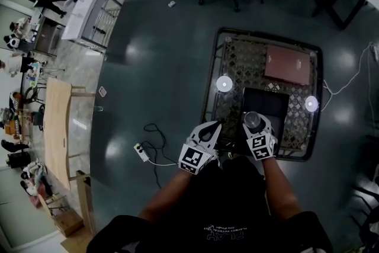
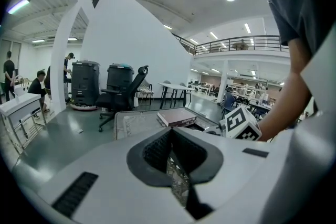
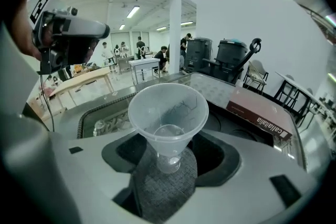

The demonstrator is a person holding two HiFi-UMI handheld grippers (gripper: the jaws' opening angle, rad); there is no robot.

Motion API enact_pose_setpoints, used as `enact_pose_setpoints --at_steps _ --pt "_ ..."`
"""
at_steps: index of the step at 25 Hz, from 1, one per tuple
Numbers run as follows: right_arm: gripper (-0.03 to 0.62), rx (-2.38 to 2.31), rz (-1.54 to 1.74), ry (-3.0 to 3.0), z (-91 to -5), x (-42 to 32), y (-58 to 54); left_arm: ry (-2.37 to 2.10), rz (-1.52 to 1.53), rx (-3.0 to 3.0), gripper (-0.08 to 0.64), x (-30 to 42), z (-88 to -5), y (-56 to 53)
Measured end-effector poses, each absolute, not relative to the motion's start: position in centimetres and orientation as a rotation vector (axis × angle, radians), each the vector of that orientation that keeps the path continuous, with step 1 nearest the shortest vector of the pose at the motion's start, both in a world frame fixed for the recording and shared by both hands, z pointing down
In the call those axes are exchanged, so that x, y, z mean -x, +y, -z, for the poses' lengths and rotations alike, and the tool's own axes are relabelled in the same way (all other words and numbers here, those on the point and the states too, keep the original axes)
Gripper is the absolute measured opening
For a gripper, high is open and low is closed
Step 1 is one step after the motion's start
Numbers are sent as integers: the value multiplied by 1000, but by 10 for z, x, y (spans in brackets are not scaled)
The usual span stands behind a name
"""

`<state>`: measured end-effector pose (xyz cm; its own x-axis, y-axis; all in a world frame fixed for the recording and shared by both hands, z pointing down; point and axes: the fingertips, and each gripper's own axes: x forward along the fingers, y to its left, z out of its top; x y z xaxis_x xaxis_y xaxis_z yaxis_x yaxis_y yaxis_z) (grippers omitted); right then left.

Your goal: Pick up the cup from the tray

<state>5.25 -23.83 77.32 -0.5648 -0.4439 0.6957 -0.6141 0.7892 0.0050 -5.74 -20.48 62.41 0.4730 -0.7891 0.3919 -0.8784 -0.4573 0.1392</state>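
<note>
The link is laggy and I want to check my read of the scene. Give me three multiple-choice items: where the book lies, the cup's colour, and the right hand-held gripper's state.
1. Where does the book lie?
A. on the table, beyond the black tray
B. inside the tray
C. on the floor

2. The cup is:
A. red
B. clear plastic
C. black

3. The right hand-held gripper is:
A. open and empty
B. shut on the book
C. shut on the cup

Answers:
1 A: the head view shows it on the table's far side.
2 B: you can see through its wall.
3 C: its jaws clamp the cup's base.
</note>
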Motion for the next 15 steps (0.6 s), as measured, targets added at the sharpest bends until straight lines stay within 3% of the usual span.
enact_pose_setpoints --at_steps 15 --pt "276 -956 -159 -2432 -642 -45 -248 -1423 -328 -2515 9 58 -583 -214"
